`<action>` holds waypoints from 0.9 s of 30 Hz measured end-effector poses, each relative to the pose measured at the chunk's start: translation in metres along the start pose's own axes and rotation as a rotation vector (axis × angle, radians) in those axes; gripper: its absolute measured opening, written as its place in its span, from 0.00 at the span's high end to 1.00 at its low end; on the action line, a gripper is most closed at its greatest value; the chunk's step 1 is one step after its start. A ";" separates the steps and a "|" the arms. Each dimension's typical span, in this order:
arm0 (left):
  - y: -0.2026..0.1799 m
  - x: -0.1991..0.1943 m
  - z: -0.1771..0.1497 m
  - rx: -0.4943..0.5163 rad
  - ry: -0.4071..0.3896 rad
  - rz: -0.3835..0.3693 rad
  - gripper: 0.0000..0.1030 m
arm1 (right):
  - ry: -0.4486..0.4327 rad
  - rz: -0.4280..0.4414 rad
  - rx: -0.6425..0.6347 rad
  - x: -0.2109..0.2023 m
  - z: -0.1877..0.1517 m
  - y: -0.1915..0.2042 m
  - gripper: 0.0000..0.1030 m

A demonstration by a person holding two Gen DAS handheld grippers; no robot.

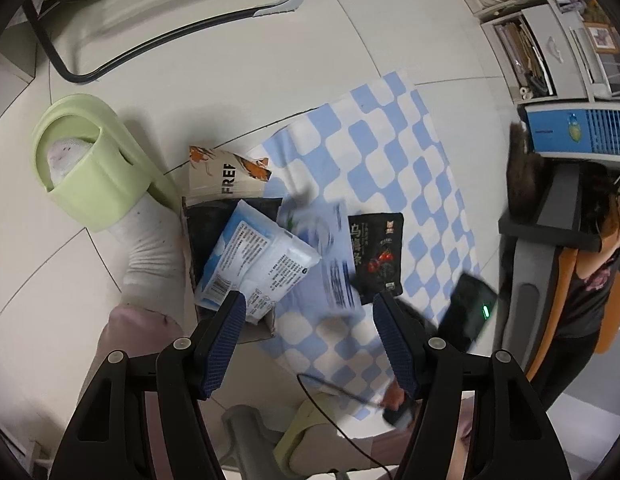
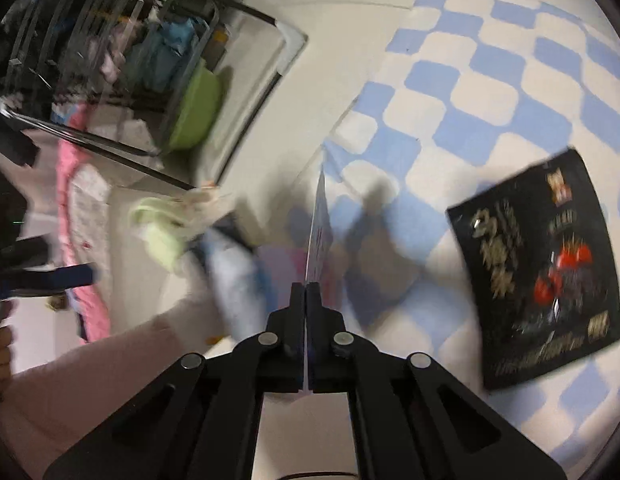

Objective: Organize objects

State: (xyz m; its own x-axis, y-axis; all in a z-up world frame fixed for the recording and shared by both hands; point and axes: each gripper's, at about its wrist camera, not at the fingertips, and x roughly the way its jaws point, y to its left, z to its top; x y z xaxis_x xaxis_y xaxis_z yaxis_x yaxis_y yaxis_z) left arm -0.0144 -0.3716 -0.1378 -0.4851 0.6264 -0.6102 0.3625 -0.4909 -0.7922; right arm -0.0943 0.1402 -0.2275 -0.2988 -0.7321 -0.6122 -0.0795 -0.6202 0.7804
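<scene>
My right gripper (image 2: 306,292) is shut on a thin flat white-and-blue packet (image 2: 317,224), seen edge-on above the blue-and-white checked mat (image 2: 482,92). In the left wrist view the same packet (image 1: 330,252) hangs blurred between the cardboard box (image 1: 198,240) and a black snack pouch (image 1: 376,256) lying on the mat (image 1: 390,152). A white-and-blue tissue pack (image 1: 258,264) leans in the box. My left gripper (image 1: 310,316) stands open above the box's near corner, with nothing between its fingers. The black pouch (image 2: 538,268) lies to the right of my right gripper.
A socked foot in a green slipper (image 1: 90,164) rests left of the box. Black chair legs (image 1: 182,36) stand on the tile floor beyond. A person (image 1: 590,272) stands at the right by shelves (image 1: 526,56). A rack with a green basin (image 2: 194,108) is at the upper left.
</scene>
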 end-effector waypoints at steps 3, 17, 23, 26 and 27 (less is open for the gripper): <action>0.006 -0.002 0.000 -0.031 -0.014 -0.014 0.37 | -0.004 0.047 0.054 -0.013 -0.019 0.004 0.99; 0.036 -0.017 -0.005 -0.129 -0.086 -0.071 0.37 | -0.184 0.129 0.014 -0.079 -0.054 0.081 0.98; 0.049 -0.022 -0.007 -0.169 -0.113 -0.091 0.37 | -0.163 0.113 0.016 -0.041 -0.061 0.109 0.97; 0.053 -0.023 -0.006 -0.181 -0.117 -0.105 0.37 | -0.159 0.080 -0.036 -0.040 -0.076 0.122 0.97; 0.054 -0.024 -0.005 -0.180 -0.120 -0.104 0.37 | -0.154 0.075 -0.038 -0.042 -0.080 0.123 0.97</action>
State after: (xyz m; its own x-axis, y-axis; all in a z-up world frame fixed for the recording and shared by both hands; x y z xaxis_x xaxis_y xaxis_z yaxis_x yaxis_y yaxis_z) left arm 0.0207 -0.4097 -0.1659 -0.6147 0.5858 -0.5282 0.4368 -0.3048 -0.8464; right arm -0.0154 0.0718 -0.1160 -0.4452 -0.7265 -0.5235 -0.0168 -0.5777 0.8160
